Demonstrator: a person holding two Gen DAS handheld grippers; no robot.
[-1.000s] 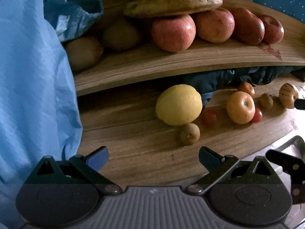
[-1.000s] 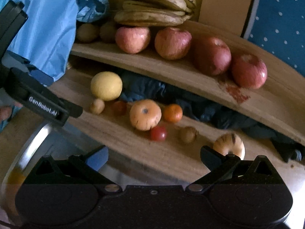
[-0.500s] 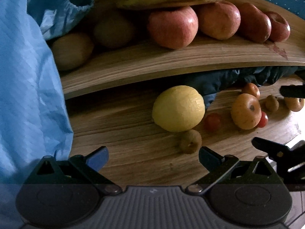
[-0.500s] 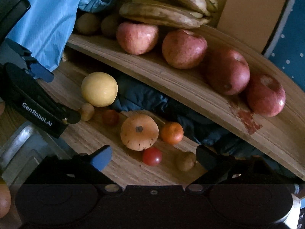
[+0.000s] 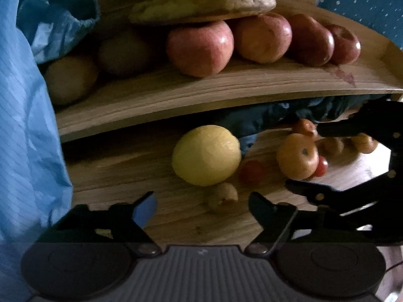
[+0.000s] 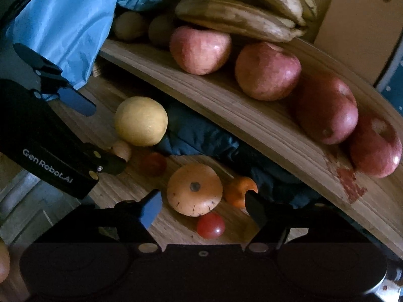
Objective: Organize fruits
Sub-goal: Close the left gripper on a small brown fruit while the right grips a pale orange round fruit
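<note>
On the lower wooden shelf (image 5: 121,166) lie a yellow lemon (image 5: 206,155), a small brown fruit (image 5: 223,196), a dark red tomato (image 5: 252,171) and a flat orange persimmon (image 5: 297,159). My left gripper (image 5: 201,207) is open, just short of the small brown fruit and lemon. My right gripper (image 6: 202,205) is open, its tips either side of the persimmon (image 6: 194,189), with a red cherry tomato (image 6: 210,225) and a small orange (image 6: 239,191) close by. The right gripper also shows at the right of the left wrist view (image 5: 352,166).
The upper wooden shelf (image 6: 252,115) carries several red apples (image 6: 200,49), bananas (image 6: 241,12) and brown kiwis (image 5: 70,78). A blue plastic bag (image 5: 27,115) hangs at the left. Dark blue cloth (image 6: 201,136) lies behind the lower fruits. A metal rim (image 6: 22,196) shows at lower left.
Both grippers have moved forward toward the lower shelf. The right gripper has closed in on the persimmon, which now sits between its open tips.
</note>
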